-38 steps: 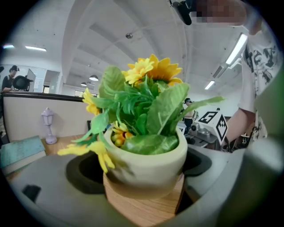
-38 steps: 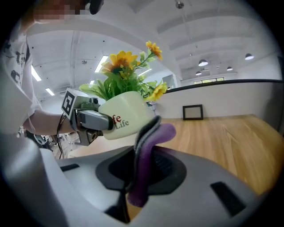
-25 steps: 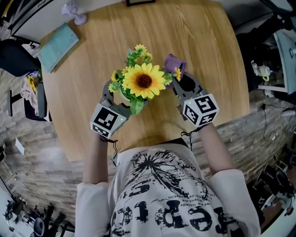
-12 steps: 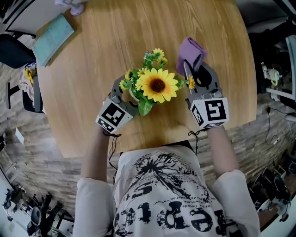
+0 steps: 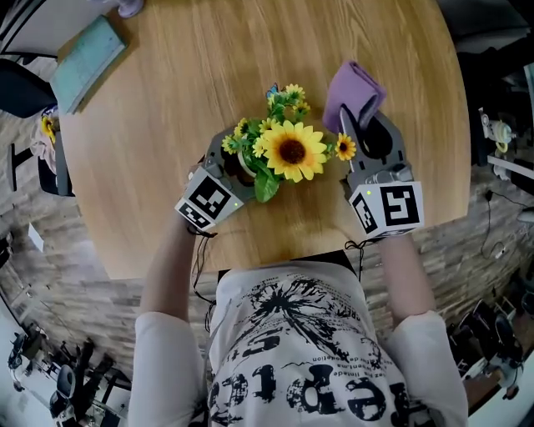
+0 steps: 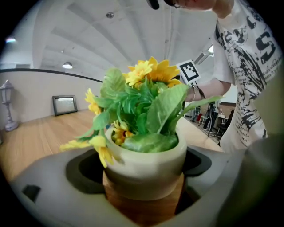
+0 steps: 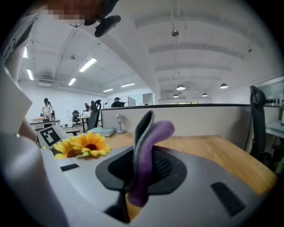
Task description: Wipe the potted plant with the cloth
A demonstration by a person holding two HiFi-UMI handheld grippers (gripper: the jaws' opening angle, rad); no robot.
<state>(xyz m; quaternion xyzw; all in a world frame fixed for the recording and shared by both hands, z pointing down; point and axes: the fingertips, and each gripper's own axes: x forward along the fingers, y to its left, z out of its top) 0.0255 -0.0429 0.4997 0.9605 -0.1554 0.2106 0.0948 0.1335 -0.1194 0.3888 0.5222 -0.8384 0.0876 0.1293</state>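
Note:
The potted plant (image 5: 288, 150) has a large sunflower, smaller yellow blooms and green leaves in a cream pot on a wooden base (image 6: 146, 164). It stands near the front of the round wooden table (image 5: 183, 92). My left gripper (image 5: 238, 165) comes in from the left, and its jaws stand wide on either side of the pot, pressing on it (image 6: 144, 177). My right gripper (image 5: 365, 133) is just right of the flowers. It is shut on a folded purple cloth (image 5: 355, 90), which sticks up from the jaws (image 7: 148, 146). The cloth is clear of the plant.
A teal book (image 5: 86, 50) lies at the table's far left, with a small lavender lamp (image 5: 129, 7) beyond it. A picture frame (image 6: 65, 105) leans at the far edge. A dark chair (image 5: 25, 92) stands left of the table. Bare wood lies beyond the plant.
The right gripper has carried the cloth away from the flowers, farther out over the table. The left gripper has kept hold of the pot.

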